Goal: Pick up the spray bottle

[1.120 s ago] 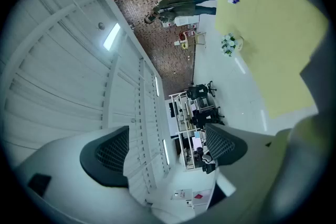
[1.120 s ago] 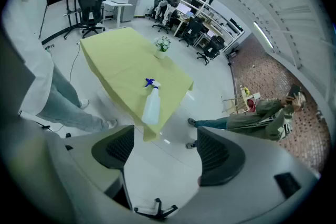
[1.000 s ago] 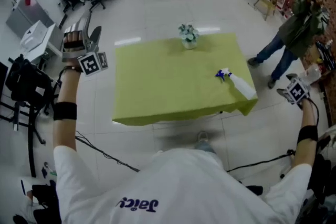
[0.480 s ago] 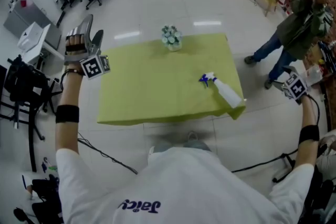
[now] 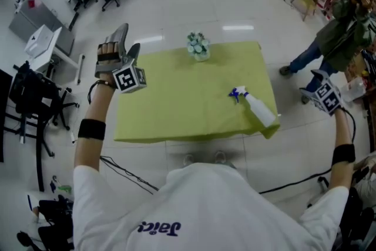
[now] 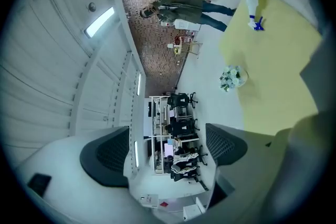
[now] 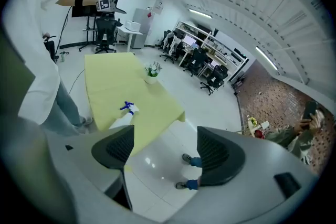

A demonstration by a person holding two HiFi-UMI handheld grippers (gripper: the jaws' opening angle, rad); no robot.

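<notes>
We held left gripper and right gripper fingers wide, empty, well apart from the white, blue-triggered spray bottle.

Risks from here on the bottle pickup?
1. The spray bottle lies on its side by the table's right front corner; a clumsy nudge could push it off.
2. The right hand-held gripper, open, hangs off the table over the floor, with a bystander nearby; a wide swing might come close.

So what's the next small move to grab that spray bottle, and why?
Probably bring the right gripper in toward the spray bottle: it lies on its side near the table edge closest to that gripper, whose fingers stand open and empty.
</notes>
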